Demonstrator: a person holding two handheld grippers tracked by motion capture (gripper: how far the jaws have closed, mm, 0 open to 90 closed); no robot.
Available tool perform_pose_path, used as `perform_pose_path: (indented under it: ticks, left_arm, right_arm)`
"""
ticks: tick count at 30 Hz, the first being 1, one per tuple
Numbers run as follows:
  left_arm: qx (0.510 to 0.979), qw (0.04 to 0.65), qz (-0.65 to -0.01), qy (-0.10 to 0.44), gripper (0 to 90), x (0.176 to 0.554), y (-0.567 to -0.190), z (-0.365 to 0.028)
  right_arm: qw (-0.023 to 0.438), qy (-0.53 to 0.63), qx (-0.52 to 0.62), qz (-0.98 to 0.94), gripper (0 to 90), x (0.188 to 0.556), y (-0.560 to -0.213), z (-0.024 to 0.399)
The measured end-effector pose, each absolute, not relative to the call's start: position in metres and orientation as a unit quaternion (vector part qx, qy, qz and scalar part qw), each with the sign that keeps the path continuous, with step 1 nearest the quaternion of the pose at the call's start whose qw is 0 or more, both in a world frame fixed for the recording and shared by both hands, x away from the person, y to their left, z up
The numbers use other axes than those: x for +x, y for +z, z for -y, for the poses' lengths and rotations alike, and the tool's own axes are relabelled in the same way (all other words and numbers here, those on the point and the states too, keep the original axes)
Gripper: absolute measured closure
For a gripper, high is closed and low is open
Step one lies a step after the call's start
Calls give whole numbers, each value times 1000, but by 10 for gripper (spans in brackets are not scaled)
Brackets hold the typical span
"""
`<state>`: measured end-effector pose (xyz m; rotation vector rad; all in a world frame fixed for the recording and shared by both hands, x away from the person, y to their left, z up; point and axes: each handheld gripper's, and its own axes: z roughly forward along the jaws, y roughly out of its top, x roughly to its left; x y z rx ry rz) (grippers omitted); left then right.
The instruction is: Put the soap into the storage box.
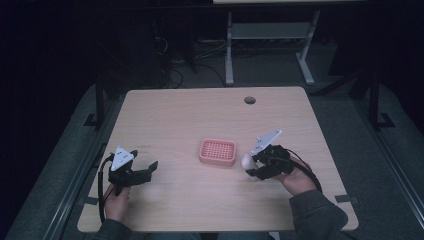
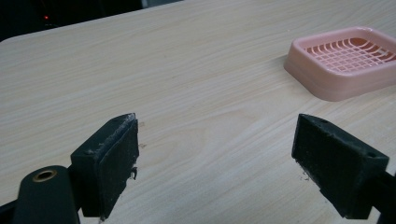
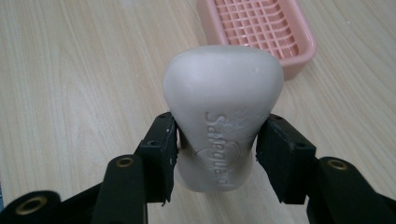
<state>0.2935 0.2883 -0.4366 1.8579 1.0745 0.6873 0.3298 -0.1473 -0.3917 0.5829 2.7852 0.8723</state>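
Note:
A white bar of soap (image 3: 223, 102) with embossed lettering is clamped between the jaws of my right gripper (image 3: 217, 149), held just above the table. In the high view the soap (image 1: 246, 161) sits just right of a pink slotted soap dish (image 1: 218, 151), with the right gripper (image 1: 256, 166) behind it. The dish (image 3: 259, 28) lies beyond the soap in the right gripper view. My left gripper (image 1: 150, 169) rests low at the table's left front, open with nothing between its jaws (image 2: 215, 158). The dish (image 2: 348, 60) shows at its upper right.
The light wooden table (image 1: 175, 115) has a round cable hole (image 1: 249, 100) near its far edge. A white desk frame (image 1: 270, 35) stands on the floor beyond. Dark floor surrounds the table.

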Motion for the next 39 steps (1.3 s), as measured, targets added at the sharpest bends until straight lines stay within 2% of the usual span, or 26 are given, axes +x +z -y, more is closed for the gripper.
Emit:
perform_pose_path:
  ticks: [21,39]
  left_arm:
    - [740,433,-435,274,144,294,-436,-290]
    - [739,434,-437,273,144,294,-436,-291]
  right_arm:
    - [81,296,161,-938,486,364,-371,109]
    - [70,279,151,-946,486,400,-371,77]
